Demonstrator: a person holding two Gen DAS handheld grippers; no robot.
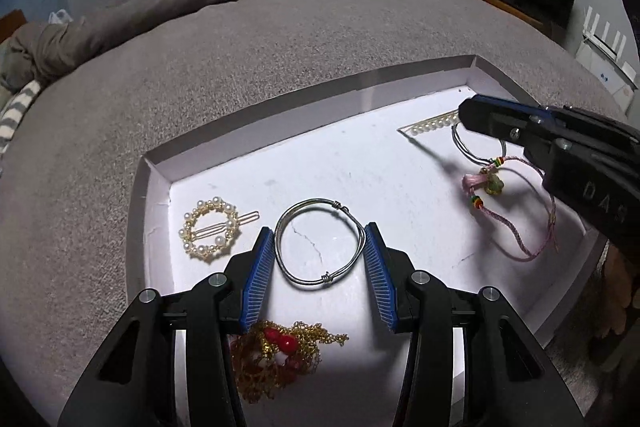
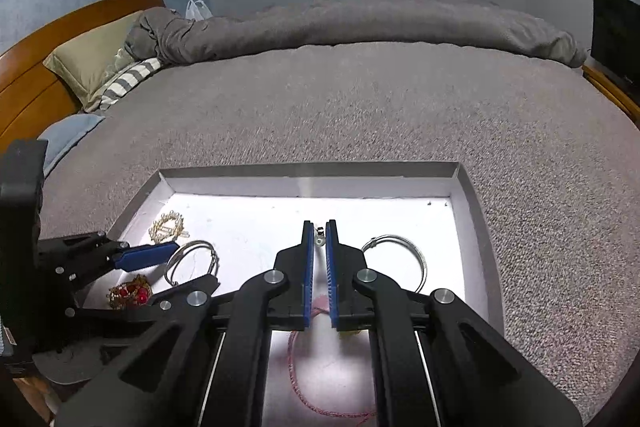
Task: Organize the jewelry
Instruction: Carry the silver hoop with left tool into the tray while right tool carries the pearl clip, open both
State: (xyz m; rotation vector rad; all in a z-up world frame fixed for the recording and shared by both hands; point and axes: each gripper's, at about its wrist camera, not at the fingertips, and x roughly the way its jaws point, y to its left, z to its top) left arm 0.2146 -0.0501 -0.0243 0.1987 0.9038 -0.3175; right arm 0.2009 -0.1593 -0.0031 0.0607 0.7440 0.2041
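Both wrist views close, sharing tray (image 1: 256, 131)

We read one marking only: raised letters "DAS" on the black body of the right gripper (image 1: 464, 115), seen in the left wrist view. No other text, label or number is legible.

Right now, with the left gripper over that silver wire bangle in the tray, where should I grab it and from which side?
Come straight down. The silver wire bangle lies flat in the white tray, and the left gripper already straddles it, open. It is thin wire, so probably better to close across one side of the rim, near a wrapped joint, than squeeze the hoop.
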